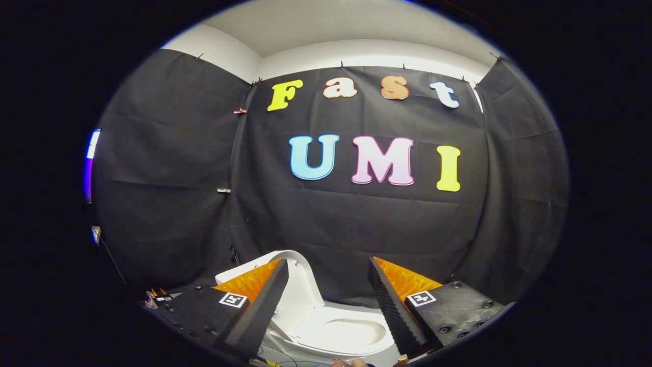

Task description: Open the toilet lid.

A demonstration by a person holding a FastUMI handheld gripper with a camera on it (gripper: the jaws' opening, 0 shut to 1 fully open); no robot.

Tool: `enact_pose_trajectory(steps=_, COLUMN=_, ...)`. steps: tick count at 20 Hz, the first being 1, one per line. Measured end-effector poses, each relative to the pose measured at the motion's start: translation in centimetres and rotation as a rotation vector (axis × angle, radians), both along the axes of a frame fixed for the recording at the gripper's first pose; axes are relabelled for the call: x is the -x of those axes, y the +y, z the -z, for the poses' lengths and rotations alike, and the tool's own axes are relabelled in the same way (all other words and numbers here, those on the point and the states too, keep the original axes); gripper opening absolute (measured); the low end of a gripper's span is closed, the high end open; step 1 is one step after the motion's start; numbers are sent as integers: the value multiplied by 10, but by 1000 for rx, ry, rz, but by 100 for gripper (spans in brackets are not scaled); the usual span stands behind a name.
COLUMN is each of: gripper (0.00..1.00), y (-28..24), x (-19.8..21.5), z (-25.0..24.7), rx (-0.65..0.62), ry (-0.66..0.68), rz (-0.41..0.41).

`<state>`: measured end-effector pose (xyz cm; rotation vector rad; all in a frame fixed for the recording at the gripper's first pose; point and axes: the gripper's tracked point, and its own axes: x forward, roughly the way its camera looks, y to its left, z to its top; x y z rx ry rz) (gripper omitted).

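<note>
A white toilet sits low between and just beyond my fingers. Its lid (298,285) stands raised, tilted up behind the left finger. The white seat ring (338,334) and bowl lie open to view between the fingers. My gripper (328,267) is open, held above the toilet, with a wide gap and nothing between the fingers. The left finger (265,300) overlaps the lid's lower edge in the view; whether it touches the lid I cannot tell. The right finger (389,306) stands apart from the toilet.
Black cloth walls (356,229) close the booth behind and on both sides of the toilet. A thin cable (114,265) hangs by the left wall. Part of a hand (349,362) shows just under the toilet's front.
</note>
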<state>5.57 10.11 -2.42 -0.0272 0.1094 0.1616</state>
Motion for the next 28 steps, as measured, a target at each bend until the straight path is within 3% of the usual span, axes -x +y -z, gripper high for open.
enact_pose_trajectory(steps=9, gripper=98, y=-51, x=44, z=-36, rx=-9, ry=-92, rz=59)
enact_pose_trajectory(steps=28, gripper=98, y=-56, x=49, z=-32, rx=-17, ry=-83, rz=64)
